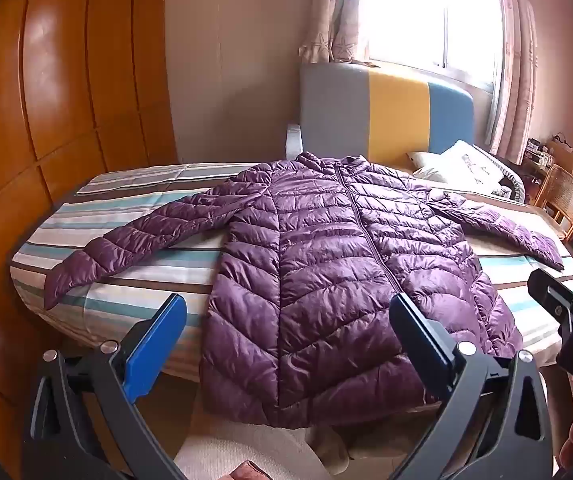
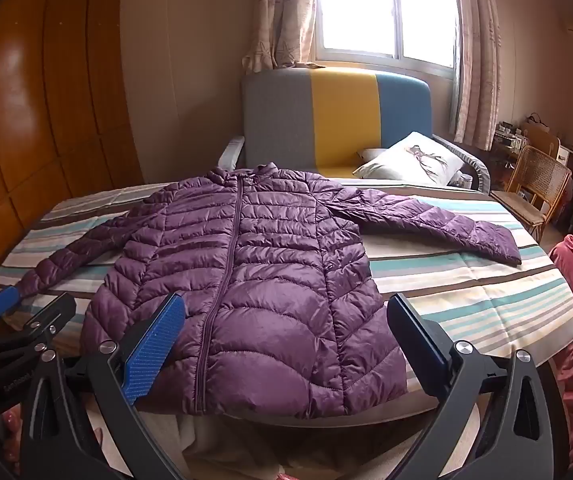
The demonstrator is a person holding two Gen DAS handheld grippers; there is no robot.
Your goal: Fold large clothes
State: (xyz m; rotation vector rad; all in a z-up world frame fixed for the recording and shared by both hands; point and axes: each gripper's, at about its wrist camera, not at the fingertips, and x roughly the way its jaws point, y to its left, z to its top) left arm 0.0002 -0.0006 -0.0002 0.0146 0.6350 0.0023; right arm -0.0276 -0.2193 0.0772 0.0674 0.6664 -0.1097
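On the striped bed (image 1: 134, 216) a purple jacket (image 1: 326, 264) lay flat, sleeves out; the left gripper (image 1: 286, 344) and right gripper (image 2: 284, 340) hovered near its hem, jaws spread

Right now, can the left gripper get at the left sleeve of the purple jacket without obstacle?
Probably yes. The left gripper is open and holds nothing, and the left sleeve lies flat and uncovered on the striped bed. Nothing lies between them; the right gripper is on the other side.
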